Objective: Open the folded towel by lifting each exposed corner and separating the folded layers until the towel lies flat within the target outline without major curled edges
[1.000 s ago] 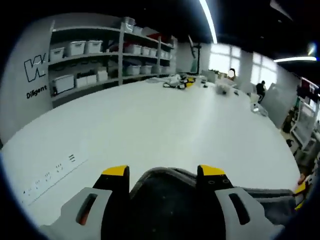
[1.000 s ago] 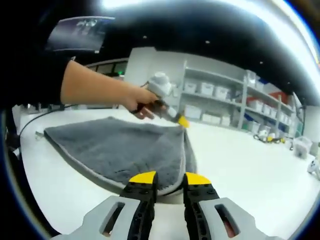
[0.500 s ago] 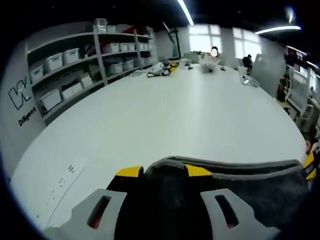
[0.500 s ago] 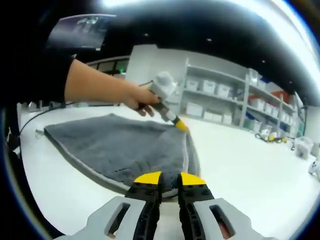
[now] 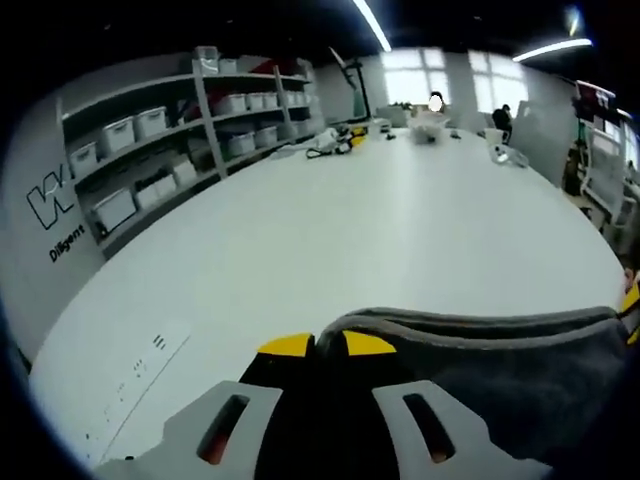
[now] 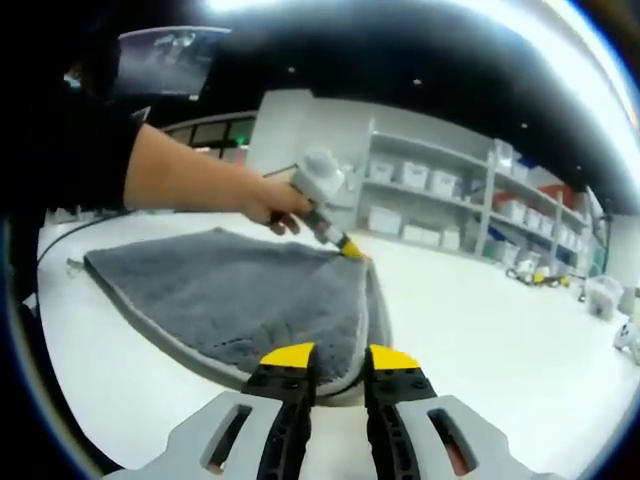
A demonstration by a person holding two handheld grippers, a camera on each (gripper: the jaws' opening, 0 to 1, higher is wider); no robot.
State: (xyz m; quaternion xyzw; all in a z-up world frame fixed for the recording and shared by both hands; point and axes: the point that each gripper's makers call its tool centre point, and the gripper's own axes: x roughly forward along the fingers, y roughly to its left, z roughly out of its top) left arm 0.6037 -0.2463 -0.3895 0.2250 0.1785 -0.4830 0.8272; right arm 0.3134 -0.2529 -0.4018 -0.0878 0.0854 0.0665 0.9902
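You've got one towel (image 6: 250, 295), grey, on one white worktop (image 5: 400, 240). Two grippers: left gripper (image 5: 318, 345) and right gripper (image 6: 336, 355), each with two yellow-tipped jaws. Your left gripper also shows in the right gripper view (image 6: 350, 250), held by one hand (image 6: 275, 200). One shelf unit (image 5: 170, 140) on the wall, three shelf levels visible, many white bins – too small to count exactly. Two ceiling light strips (image 5: 370, 22). One cluster of gear (image 5: 335, 140) at the far end of the worktop; item count can't be made out.
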